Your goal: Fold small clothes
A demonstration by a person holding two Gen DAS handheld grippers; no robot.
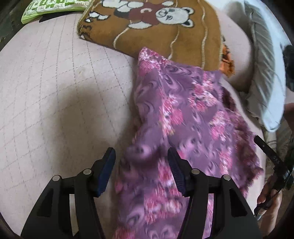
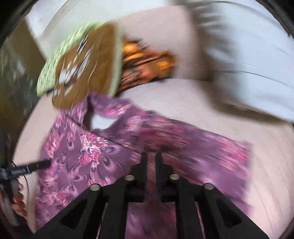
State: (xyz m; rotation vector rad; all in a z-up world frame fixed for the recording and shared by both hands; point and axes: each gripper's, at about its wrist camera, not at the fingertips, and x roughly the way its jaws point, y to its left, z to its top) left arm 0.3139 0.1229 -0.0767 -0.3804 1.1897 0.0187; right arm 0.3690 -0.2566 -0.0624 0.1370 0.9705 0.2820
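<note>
Nearest the left wrist camera, the left gripper (image 1: 141, 161) points steeply down with its fingers (image 1: 107, 169) standing well apart. A raised fold of the purple floral garment (image 1: 176, 117) bulges up between them, but neither pad presses on it; the left finger hangs over bare quilted pink bedcover (image 1: 55, 88).

In the right wrist view, the right gripper (image 2: 151, 160) hovers over the middle of the same garment. Its fingers (image 2: 144, 165) are drawn close together with only a narrow slot between them. The picture is smeared here, so I cannot tell whether any cloth is pinched in that slot.

The garment lies spread across the bedcover. Its neck opening shows at the far end in the right view, with pale bedcover visible through it. A hand (image 1: 266, 191) grips the handle of the other gripper at the right edge of the left view.

Beyond the garment, a brown blanket with white bears (image 1: 156, 23) lies touching its far end. An orange patterned cloth (image 1: 227, 62) sits just beside the blanket. A green-and-white patterned item (image 1: 47, 9) rests at the far left, and a pale pillow (image 1: 264, 73) lies along the right.
</note>
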